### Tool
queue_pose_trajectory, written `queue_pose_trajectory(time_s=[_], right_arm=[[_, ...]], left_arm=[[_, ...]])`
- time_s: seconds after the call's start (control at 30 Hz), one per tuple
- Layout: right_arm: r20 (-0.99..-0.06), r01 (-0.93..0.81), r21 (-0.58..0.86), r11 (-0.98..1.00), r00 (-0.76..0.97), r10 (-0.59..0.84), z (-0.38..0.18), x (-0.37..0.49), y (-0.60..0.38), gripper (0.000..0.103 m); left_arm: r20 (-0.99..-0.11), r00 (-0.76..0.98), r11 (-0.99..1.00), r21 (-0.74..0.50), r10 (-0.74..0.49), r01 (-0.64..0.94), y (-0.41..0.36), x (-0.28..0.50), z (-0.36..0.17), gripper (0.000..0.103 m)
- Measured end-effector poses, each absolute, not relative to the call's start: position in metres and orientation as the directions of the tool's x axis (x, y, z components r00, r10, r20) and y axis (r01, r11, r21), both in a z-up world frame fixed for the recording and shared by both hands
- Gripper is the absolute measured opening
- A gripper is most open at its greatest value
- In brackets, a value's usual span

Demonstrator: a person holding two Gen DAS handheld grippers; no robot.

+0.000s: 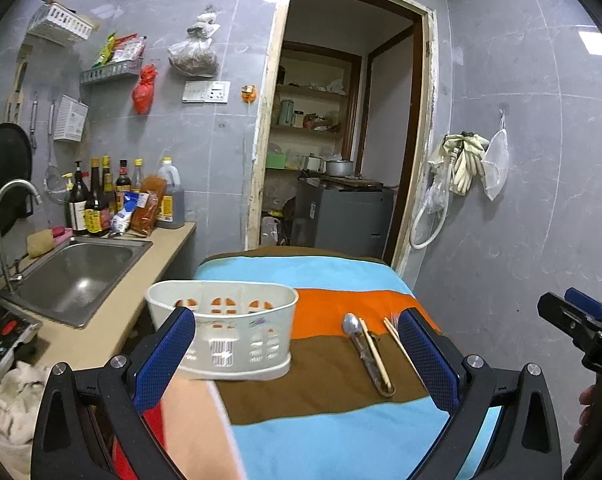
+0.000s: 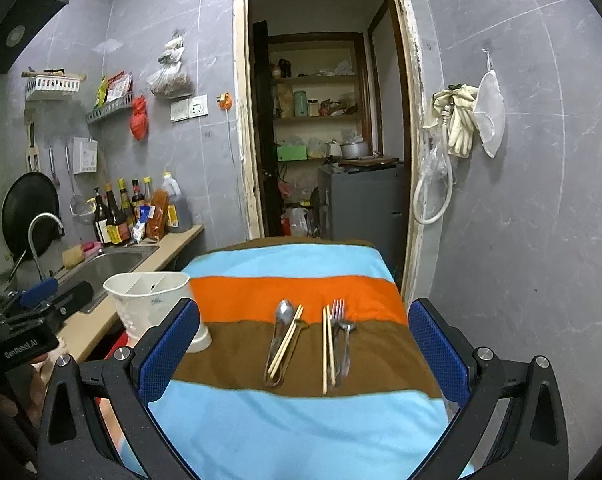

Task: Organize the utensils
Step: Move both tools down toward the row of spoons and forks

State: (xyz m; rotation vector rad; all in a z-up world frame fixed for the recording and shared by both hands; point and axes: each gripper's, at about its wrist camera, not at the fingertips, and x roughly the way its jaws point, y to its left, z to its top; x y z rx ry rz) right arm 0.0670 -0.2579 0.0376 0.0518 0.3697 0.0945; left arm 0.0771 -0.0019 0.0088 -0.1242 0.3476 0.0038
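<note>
Left wrist view: the left gripper [image 1: 297, 344] is hovering with its jaws spread wide and nothing between them, above the striped cloth [image 1: 341, 432] covering the work surface; the white slotted caddy [image 1: 225, 332] is standing upright at the cloth's left edge, just ahead of the left finger, while a spoon [image 1: 351, 326] and a pair of chopsticks [image 1: 375, 350] are lying side by side on the brown stripe, with a second pair of chopsticks [image 1: 397, 338] partly hidden behind the right finger; the sink [image 1: 77, 276] is lying further left and the other gripper is showing at the right border. Right wrist view: the right gripper [image 2: 303, 348] is likewise hanging wide open and empty, facing two groups of utensils; the spoon [image 2: 284, 314] with crossed chopsticks [image 2: 287, 340] is resting left of centre, and a fork [image 2: 338, 312] with a further pair of chopsticks [image 2: 327, 354] and what may be a second spoon is resting just beside it to the right, the groups being near but apart; the caddy [image 2: 149, 300] is showing divided compartments, and whether anything lies in them cannot be told. Judged stage: sorting is not yet under way, every utensil still lying on the cloth. The next move is calling for one gripper descending over a single handle, closing narrowly on it without dragging its neighbours, then carrying it to a caddy compartment
</note>
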Motion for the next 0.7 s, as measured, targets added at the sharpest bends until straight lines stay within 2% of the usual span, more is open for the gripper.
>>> queue_pose_trajectory(time_s=[0.23, 0.33, 0.6, 0.67, 0.7], right_arm=[[-0.405, -0.126, 0.083, 0.989, 0.902, 0.149, 0.024, 0.13, -0.289, 0.102], [-0.455, -0.141, 0.098, 0.985, 0.874, 0.17, 0.011, 0.163, -0.305, 0.102], [-0.565, -0.164, 0.147, 0.975, 0.795, 0.219, -0.04, 0.228, -0.34, 0.102], [-0.59, -0.17, 0.16, 0.972, 0.773, 0.232, -0.053, 0.24, -0.345, 0.102], [-0.605, -0.174, 0.168, 0.97, 0.759, 0.241, -0.061, 0.248, -0.347, 0.102]], left_arm=[[-0.371, 0.928, 0.991, -0.131, -0.031, -0.019, -0.027, 0.128, 0.002, 0.102], [-0.392, 0.919, 0.99, -0.139, -0.047, -0.009, -0.04, 0.15, -0.007, 0.102], [-0.498, 0.863, 0.988, -0.154, -0.082, 0.004, -0.073, 0.213, -0.04, 0.102], [-0.526, 0.847, 0.988, -0.157, -0.082, -0.001, -0.078, 0.226, -0.048, 0.099], [-0.548, 0.832, 0.988, -0.157, -0.083, -0.005, -0.081, 0.235, -0.054, 0.094]])
